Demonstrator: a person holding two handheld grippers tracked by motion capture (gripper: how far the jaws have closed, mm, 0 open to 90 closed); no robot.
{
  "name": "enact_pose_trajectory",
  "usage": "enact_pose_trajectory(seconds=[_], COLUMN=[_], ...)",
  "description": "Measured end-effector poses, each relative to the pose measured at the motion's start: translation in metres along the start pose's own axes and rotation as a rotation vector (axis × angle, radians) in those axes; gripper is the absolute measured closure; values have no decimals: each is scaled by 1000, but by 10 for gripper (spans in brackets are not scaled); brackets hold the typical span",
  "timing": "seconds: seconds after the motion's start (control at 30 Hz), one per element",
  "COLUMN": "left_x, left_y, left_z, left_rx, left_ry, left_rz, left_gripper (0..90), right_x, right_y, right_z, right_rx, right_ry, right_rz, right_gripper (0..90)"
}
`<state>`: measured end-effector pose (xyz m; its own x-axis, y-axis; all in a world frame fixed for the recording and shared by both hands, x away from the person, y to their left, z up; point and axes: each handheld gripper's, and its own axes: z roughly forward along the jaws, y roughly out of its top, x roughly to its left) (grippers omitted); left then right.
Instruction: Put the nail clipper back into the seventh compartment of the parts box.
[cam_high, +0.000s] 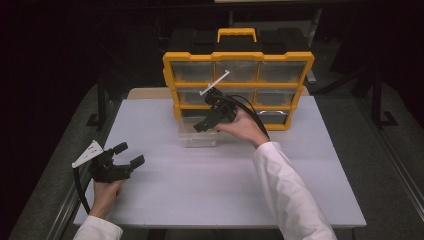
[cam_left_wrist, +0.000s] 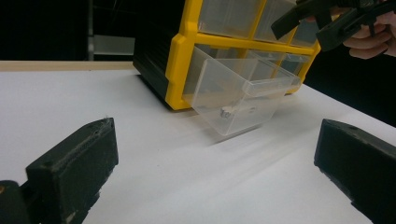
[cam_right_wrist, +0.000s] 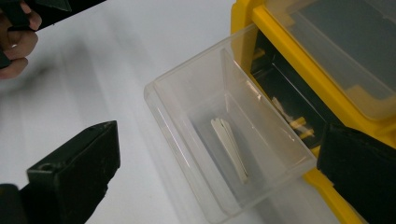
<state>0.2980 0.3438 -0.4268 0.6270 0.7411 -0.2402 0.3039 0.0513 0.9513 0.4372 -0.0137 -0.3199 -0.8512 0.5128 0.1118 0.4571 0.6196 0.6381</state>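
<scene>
Both grippers are wide open, holding nothing. Right gripper (cam_high: 212, 119) hovers over the pulled-out clear drawer (cam_right_wrist: 224, 135) of the yellow organizer (cam_high: 239, 85); left gripper (cam_high: 127, 154) sits low near the table (cam_high: 200, 185) edge.

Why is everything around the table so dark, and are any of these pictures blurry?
High view: light falls on the white table; the surroundings stay almost black. Left gripper view: the clear drawer looks slightly smeared, with soft streaky shadow beneath it, and the near jaws are soft. Right gripper view: the drawer's inside is fairly sharp, the yellow cabinet softer.
</scene>
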Motion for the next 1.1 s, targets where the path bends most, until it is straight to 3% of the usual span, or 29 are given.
enact_pose_trajectory(seconds=[0.6, 1.1], left_x=[0, -1], left_y=[-1, -2], left_z=[0, 0], left_rx=[2, 12], left_ry=[3, 6], left_rz=[-7, -4], left_gripper=[0, 0], right_x=[-7, -6], right_y=[-29, -58], right_z=[-22, -42], right_rx=[-72, -148], right_ry=[-20, -35], right_rz=[39, 25], right_gripper=[0, 0])
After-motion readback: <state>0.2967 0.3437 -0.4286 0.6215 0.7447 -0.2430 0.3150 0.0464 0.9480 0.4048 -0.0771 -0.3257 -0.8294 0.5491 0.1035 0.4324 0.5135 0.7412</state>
